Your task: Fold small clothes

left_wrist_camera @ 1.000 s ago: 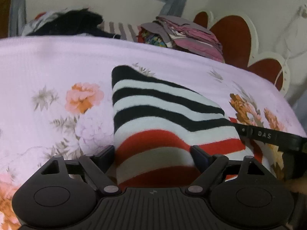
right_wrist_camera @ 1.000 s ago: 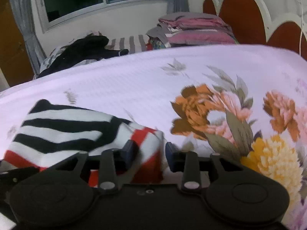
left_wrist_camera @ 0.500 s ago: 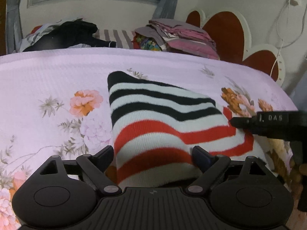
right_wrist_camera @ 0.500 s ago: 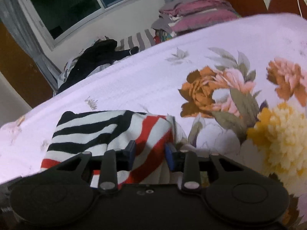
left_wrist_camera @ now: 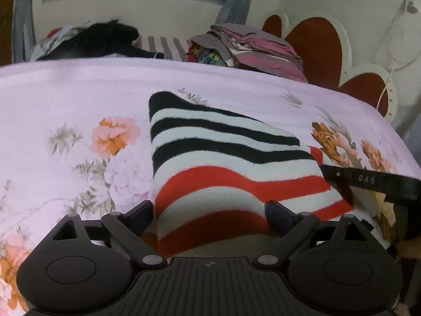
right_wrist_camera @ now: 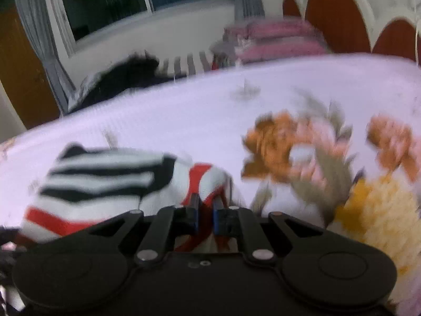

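closest in, left hand-held gripper (left_wrist_camera: 209, 212) spread wide, straddling the near red-striped edge of the knit (left_wrist_camera: 223, 163) without pinching it. to its right, right hand-held gripper (right_wrist_camera: 204, 210) narrowed to a thin gap, with a red-and-white fold of the knit (right_wrist_camera: 110, 181) clamped between the blue pads (right_wrist_camera: 217, 217). same gripper seen from the left camera as a black bar (left_wrist_camera: 368, 181) reaching in at the knit's right edge.

knit lying on the bed (left_wrist_camera: 65, 97), mid-sheet, black stripes at the far end, red ones near, right corner bunched up toward the clamp. looks like an early step in the fold, corner in hand and not yet carried over (a judgement only).

risks from here: thin pinch on a soft, thick knit, so a quick pull could slip the fold free. right view heavily blurred, suggesting fast motion, which would make that slip likelier. nothing gripped on the left, so the whole piece could drag across the sheet instead of creasing. a pinch gathered too deep could also catch the sheet; cannot tell whether any is caught.

farther back, flower prints (right_wrist_camera: 284, 144) on the sheet, then a dark heap (left_wrist_camera: 105, 39) and a folded stack (left_wrist_camera: 252, 47) along the far edge, headboard (left_wrist_camera: 315, 50) and window (right_wrist_camera: 126, 0) behind.
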Demonstrator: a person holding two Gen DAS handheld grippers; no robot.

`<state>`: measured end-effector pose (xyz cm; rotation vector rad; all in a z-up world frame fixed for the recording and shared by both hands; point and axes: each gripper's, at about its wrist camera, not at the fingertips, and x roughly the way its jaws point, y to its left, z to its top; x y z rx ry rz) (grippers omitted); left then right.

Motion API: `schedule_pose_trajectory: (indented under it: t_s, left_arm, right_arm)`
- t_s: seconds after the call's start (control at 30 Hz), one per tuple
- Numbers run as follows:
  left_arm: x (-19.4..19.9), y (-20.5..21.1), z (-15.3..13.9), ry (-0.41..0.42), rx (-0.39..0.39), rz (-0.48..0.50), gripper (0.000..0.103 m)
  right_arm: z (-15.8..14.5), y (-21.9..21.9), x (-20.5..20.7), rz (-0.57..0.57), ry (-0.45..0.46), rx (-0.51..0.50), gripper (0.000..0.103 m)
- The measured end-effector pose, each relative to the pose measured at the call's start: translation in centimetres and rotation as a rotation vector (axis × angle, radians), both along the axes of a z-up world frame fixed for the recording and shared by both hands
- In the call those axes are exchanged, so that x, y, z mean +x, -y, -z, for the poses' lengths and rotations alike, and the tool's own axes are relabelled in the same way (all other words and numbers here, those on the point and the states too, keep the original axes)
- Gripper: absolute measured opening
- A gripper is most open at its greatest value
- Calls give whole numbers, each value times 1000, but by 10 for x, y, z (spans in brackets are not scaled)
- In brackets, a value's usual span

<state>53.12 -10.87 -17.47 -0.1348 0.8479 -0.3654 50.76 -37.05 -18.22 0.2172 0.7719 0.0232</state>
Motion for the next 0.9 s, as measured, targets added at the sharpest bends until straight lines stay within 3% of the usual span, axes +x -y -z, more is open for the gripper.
schedule_pose_trajectory:
  t_s: [0.07, 0.1, 0.2, 0.43, 0.67, 0.77, 0.9]
  left_arm:
    - [-1, -2, -1, 1, 3, 1, 93]
    - [-3, -2, -4, 11, 12, 1, 93]
    - [-10, -4, -10, 22, 20, 1, 92]
    - [-23, -12, -17, -14, -6, 14, 93]
    - [-35, -13, -15, -24, -8, 2, 93]
    - [-36, -13, -9, -32, -12, 3, 93]
    - [-38, -12, -11, -30, 1, -5, 93]
  right_arm:
    - [-6, 1, 0, 6, -3, 0, 15]
    - [-10, 5, -3, 20, 2, 9, 24]
    - [-23, 13, -20, 42, 29, 66, 25]
    - [-42, 3, -62, -27, 60, 122, 28]
    - [-41, -9, -92, -52, 52, 92, 26]
    - [-25, -13, -96, -45, -9, 2, 25]
    - [-25, -11, -95, -25, -13, 23, 26]
